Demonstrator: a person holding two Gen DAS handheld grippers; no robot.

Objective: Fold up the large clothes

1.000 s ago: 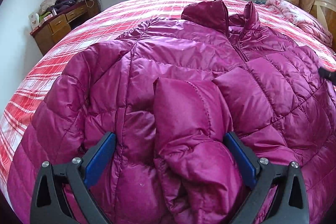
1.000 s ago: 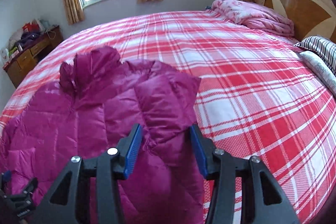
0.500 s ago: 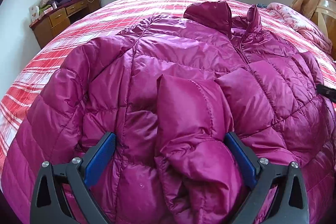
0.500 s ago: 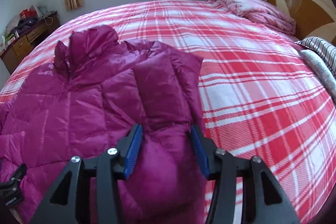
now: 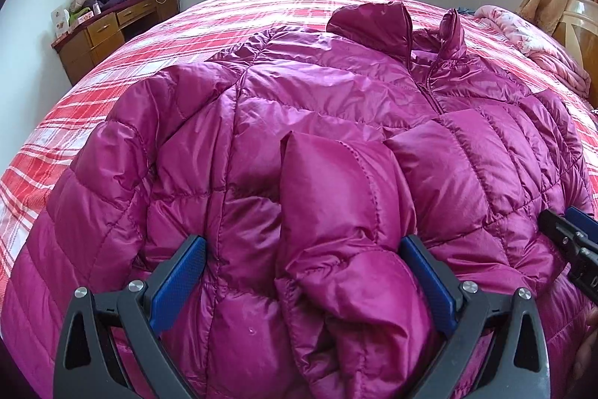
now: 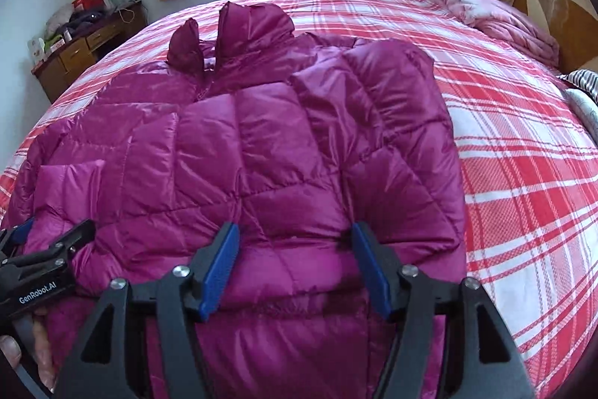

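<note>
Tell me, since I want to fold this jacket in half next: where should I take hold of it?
Grip the jacket at its near bottom hem, coming from the near edge of the bed. Both sleeves already lie folded over the front, and the collar points away, so lifting the hem folds it toward the collar.

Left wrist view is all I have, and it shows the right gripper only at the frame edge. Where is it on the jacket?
Observer: The right gripper straddles the jacket at its near edge, with fabric between its fingers. I cannot tell whether it grips.
Operator: And the sleeve on that side?
Observer: That sleeve lies folded in over the jacket's front, along its right edge.
Operator: What's beyond it?
Observer: Bare plaid bedspread, then a striped pillow at the far right.
</note>
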